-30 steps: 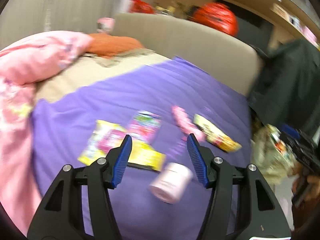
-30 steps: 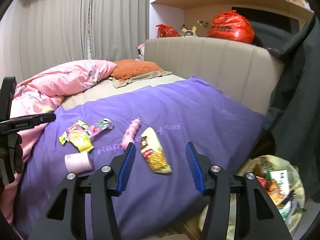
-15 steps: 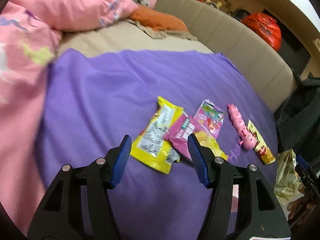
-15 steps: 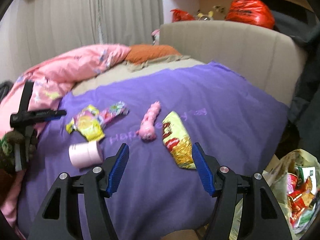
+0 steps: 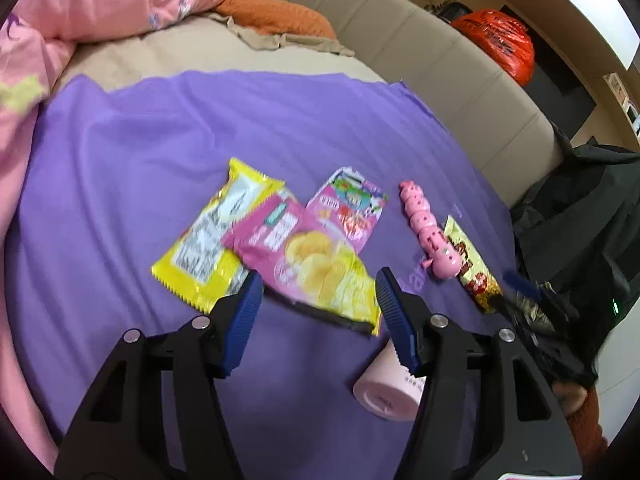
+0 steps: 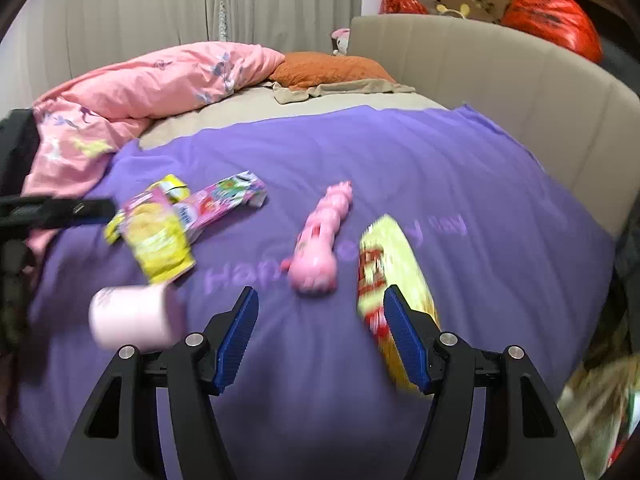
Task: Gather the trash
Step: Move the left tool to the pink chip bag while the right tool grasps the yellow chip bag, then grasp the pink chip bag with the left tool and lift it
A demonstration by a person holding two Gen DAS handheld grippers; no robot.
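One chip bag [image 5: 320, 268] between left tongs [image 5: 318, 300]

Four crinkled foil snack wrappers [image 5: 308, 264] lie on the purple blanket [image 5: 120, 152]. One pink segmented plastic toy [image 5: 428, 232] and one pale pink cylindrical cup [image 6: 132, 316] join them.

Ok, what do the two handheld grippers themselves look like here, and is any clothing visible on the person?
Both the left gripper and right gripper are alike: black angular frames with triangular cut-outs, silver round bolts at the joints, and two fingers faced with blue ribbed pads. No cables show. In the left wrist view, an orange-red sleeve shows at the lower right.
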